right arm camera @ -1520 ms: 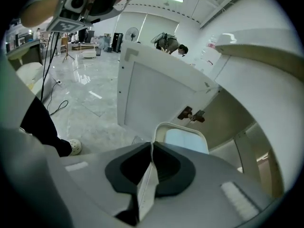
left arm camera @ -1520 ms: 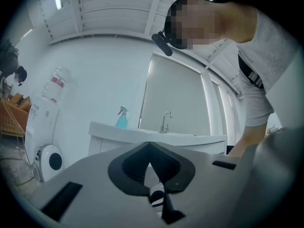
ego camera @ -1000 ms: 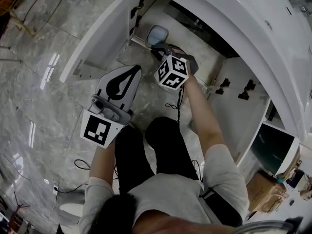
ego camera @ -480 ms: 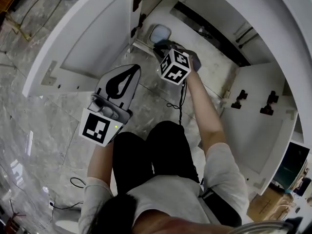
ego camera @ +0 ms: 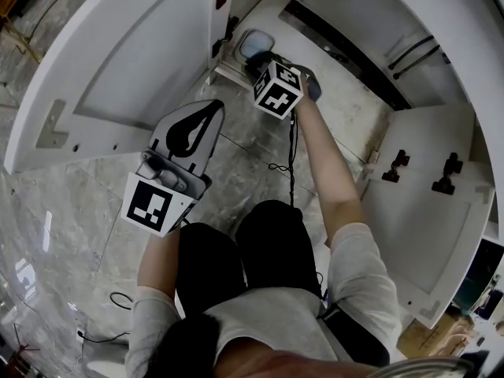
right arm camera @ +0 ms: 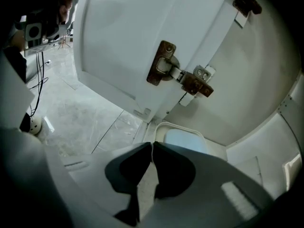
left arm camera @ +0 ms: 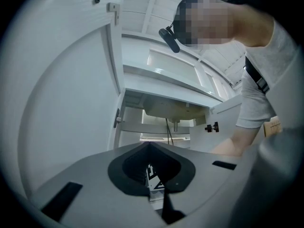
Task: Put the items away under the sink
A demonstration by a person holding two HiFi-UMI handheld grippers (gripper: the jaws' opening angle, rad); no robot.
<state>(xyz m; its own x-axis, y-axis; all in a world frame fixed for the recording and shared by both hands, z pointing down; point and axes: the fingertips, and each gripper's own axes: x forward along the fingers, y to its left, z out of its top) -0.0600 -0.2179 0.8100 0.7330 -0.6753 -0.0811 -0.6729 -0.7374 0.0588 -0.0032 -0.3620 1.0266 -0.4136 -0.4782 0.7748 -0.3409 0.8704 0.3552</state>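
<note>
Cabinet doors wide open | right gripper closed, empty, just short of white tub | left gripper closed, empty, outside

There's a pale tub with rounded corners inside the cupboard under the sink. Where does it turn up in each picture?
Head view: the pale tub is at top centre, on the cupboard floor beside the open left door.
Right gripper view: the tub is at lower centre, just past the jaw tips.
Left gripper view: not in it.
Shared landmark: the open left door, upper left in the right gripper view and at left in the left gripper view.
</note>
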